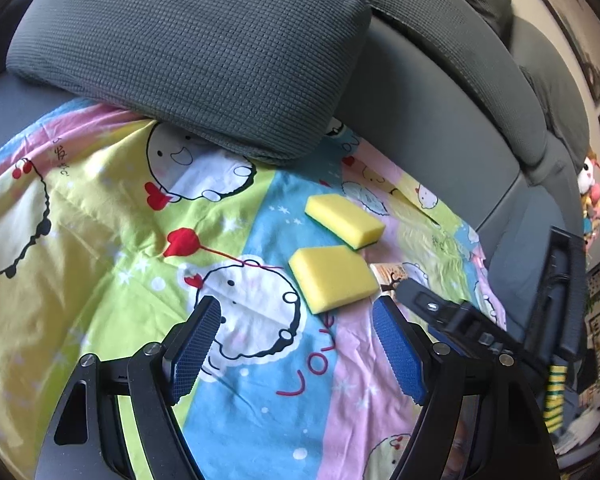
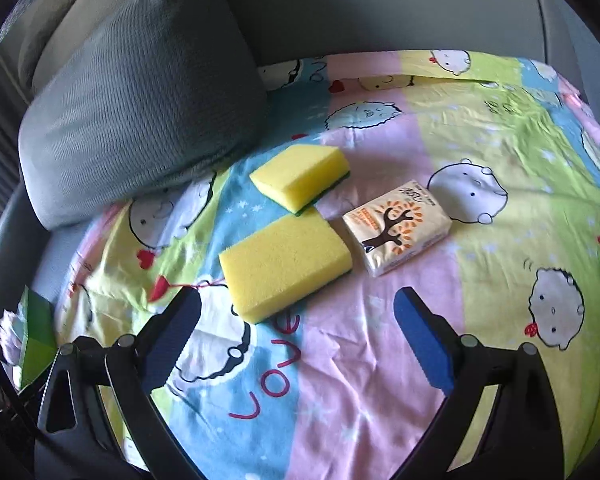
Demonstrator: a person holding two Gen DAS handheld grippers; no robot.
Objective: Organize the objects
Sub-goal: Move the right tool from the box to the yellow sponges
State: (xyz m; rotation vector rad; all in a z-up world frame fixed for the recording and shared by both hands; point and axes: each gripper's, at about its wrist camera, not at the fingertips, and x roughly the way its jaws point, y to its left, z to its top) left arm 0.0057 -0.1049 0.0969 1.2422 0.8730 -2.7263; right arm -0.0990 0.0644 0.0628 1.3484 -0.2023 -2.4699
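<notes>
Fingers on both grippers are spread wide and empty: the left gripper [image 1: 296, 344] hangs over the printed sheet just short of the sponges, and the right gripper [image 2: 300, 340] hovers above the same patch with nothing between its blue pads.

Largest in view is the grey sofa [image 1: 440, 92], its seat covered by a cartoon-print sheet [image 1: 100, 220] in yellow, blue and pink stripes. A grey cushion [image 1: 188, 52] leans on the back of the sheet, its lower edge near the far sponge [image 2: 300, 178] but apart from it. The near sponge [image 2: 286, 266] lies flat, yellow side up, its far corner touching or almost touching the far one. Just beside its right edge sits a small tissue pack [image 2: 396, 226] with a tree print; whether the two touch is hard to tell. In the left wrist view the pack is mostly hidden behind the right gripper's body.

Judging from the layout, the step in hand is likely a pick of the near sponge, which lies closest to both sets of fingers. To do it well, the chosen gripper should come down with its pads across the sponge's shorter sides, staying clear of the tissue pack, and close gently, since foam squashes and the loose sheet can bunch up underneath.
</notes>
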